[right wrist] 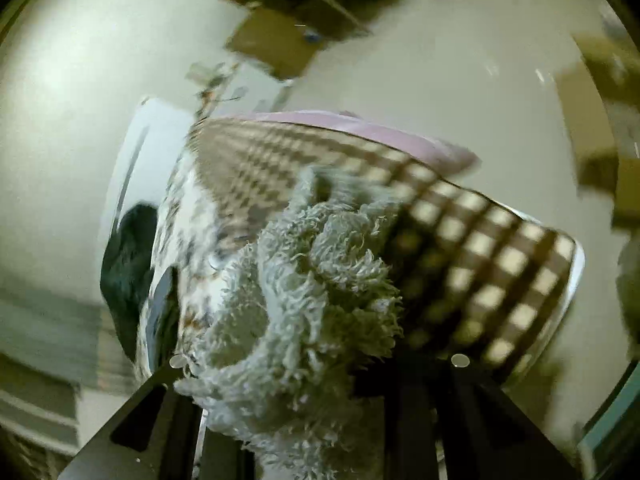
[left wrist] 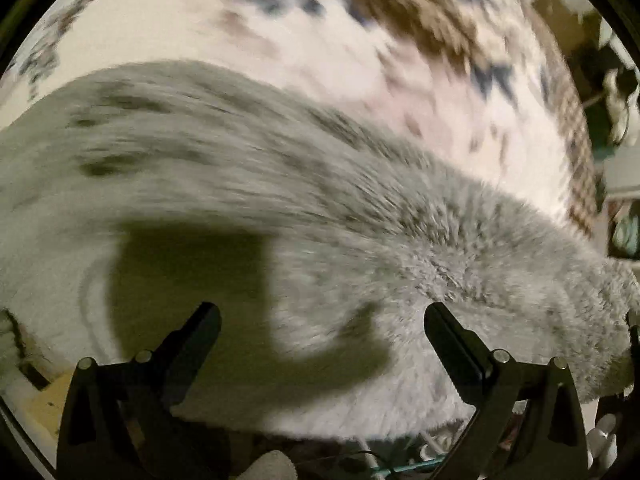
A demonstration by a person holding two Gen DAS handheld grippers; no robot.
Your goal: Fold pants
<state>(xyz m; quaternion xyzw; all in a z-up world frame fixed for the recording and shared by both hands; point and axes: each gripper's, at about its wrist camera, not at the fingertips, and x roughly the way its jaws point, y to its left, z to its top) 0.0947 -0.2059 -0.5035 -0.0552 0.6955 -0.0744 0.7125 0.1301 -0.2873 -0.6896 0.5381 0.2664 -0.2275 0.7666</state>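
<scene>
While the left gripper [left wrist: 322, 320] hangs with its jaws spread wide and nothing between them, pointing almost straight down, the pants [left wrist: 360, 240] lie beneath it as a broad sweep of pale grey, long-piled fleece across the bed cover [left wrist: 320, 60], a white cloth with brown and dark blue patches and a brown-checked border along its edge. The right gripper [right wrist: 316, 368] has its jaws drawn in on a bunched handful of that same shaggy grey fleece, which bulges up thick and curly over the cover's checked border [right wrist: 480, 248].
</scene>
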